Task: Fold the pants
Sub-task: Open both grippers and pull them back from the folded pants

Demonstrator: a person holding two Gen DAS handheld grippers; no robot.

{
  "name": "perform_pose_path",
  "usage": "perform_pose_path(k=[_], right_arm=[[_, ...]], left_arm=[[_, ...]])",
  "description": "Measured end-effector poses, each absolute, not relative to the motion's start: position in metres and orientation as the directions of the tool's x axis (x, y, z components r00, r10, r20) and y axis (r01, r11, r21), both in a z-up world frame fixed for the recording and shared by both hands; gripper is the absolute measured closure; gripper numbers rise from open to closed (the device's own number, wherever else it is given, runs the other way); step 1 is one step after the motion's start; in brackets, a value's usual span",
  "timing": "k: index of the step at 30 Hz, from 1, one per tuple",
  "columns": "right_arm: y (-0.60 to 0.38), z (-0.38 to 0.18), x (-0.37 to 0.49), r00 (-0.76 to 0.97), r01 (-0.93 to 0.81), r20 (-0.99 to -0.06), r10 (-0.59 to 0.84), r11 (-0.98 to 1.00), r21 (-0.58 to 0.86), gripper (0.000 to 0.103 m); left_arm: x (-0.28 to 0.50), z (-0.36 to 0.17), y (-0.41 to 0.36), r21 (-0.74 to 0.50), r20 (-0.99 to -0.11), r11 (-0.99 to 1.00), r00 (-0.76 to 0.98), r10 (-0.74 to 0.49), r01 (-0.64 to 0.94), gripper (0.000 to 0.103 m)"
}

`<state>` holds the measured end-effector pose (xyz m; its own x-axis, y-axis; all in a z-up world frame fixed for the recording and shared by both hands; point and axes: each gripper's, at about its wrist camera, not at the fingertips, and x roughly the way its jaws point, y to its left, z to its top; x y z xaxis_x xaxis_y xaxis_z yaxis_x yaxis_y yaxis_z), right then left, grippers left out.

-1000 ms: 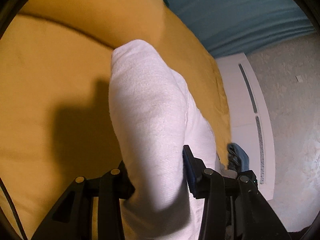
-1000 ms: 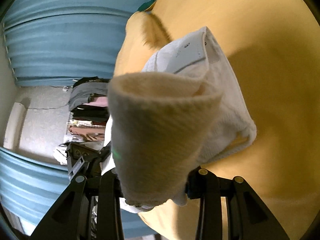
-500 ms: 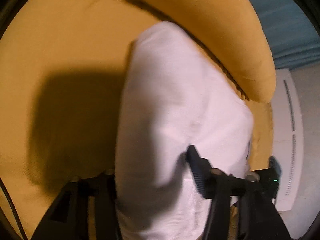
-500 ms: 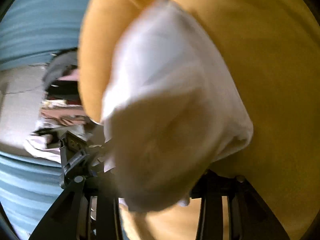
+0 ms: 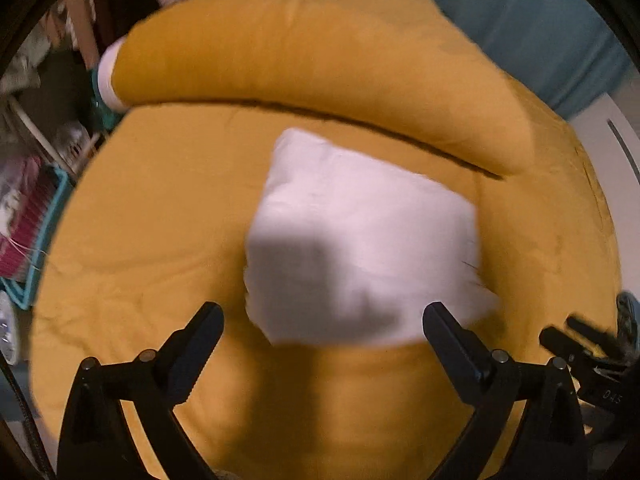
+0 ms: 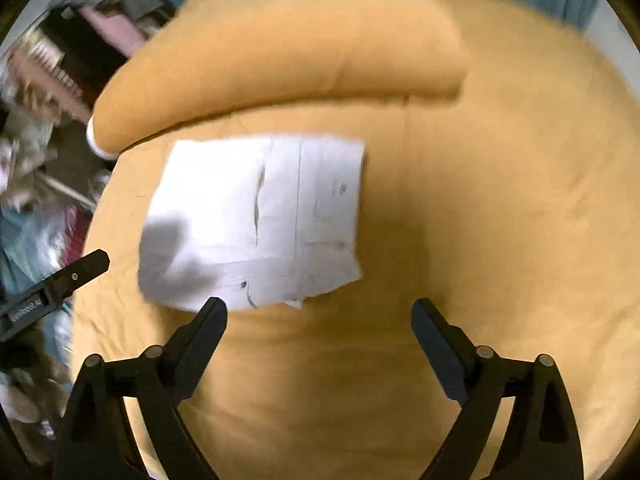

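Note:
The white pants [image 5: 360, 240] lie folded into a flat rectangle on the yellow bed cover [image 5: 140, 240]. In the right wrist view the pants [image 6: 256, 220] show seams and a pocket slit. My left gripper [image 5: 322, 320] is open and empty, held above the near edge of the pants. My right gripper [image 6: 318, 314] is open and empty, above the bed just right of the pants' near edge. The left gripper's fingers [image 6: 76, 272] show at the left edge of the right wrist view, and the right gripper's fingers [image 5: 576, 340] at the right edge of the left wrist view.
A yellow pillow [image 5: 320, 48] lies across the bed behind the pants. A teal basket [image 5: 36, 240] and cluttered shelves with clothes [image 6: 44, 80] stand off the bed's left side. A blue curtain [image 5: 520, 8] hangs behind, and a white unit [image 5: 624, 140] stands at the right.
Both grippers have let go of the white pants, opened and pulled back. The pants now lie flat and folded on the bed instead of hanging between the fingers.

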<state>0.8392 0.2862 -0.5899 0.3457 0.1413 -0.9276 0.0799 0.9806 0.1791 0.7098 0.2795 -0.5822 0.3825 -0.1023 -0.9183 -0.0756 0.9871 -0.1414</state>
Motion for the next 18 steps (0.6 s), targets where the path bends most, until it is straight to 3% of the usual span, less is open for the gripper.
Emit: perform_pose_path(k=[9,18], right_arm=[[0.289,-0.384,0.755,0.468,0.087,-0.883,0.038,0.992,0.088,0.007],[0.276,-0.222,0.609,0.574,0.072,-0.817,0.046,0.992,0.106,0.006]], left_arm=[[0.617,-0.397,0.240,-0.067,-0.856,0.994,0.518,-0.015,-0.082,0.001],[0.487,-0.287,0.222,-0.050,-0.805,0.995,0.593,0.014,-0.091,0.001]])
